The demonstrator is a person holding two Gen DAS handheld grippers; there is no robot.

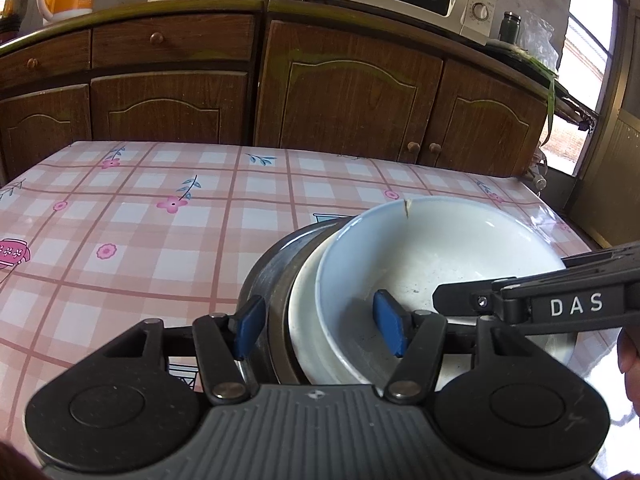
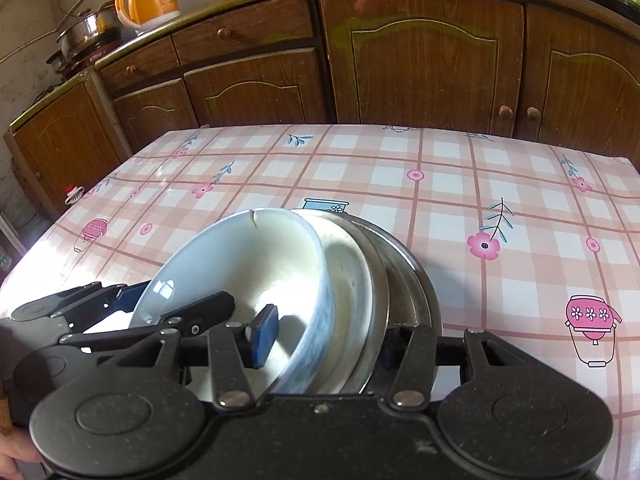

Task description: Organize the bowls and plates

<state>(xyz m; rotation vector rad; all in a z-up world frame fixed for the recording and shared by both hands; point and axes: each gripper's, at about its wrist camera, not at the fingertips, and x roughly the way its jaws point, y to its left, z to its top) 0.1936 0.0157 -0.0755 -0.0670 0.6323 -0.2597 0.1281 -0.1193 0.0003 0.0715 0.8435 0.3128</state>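
With both the left tongs point(image 1: 320, 328) and right tongs point(image 2: 326, 334) clamped on the nested stack, chipped white ceramic bowl point(image 1: 432, 264) innermost, steel basin point(image 2: 404, 280) outermost, lower-centre of each view, keep pressure matched and the stack level while moving it over the pink checked tabletop point(image 1: 140, 220).

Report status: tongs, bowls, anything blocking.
Left tongs, right tongs clamped across bowl stack rims, opposite sides. White bowl innermost, rim chipped. Nothing in the way.
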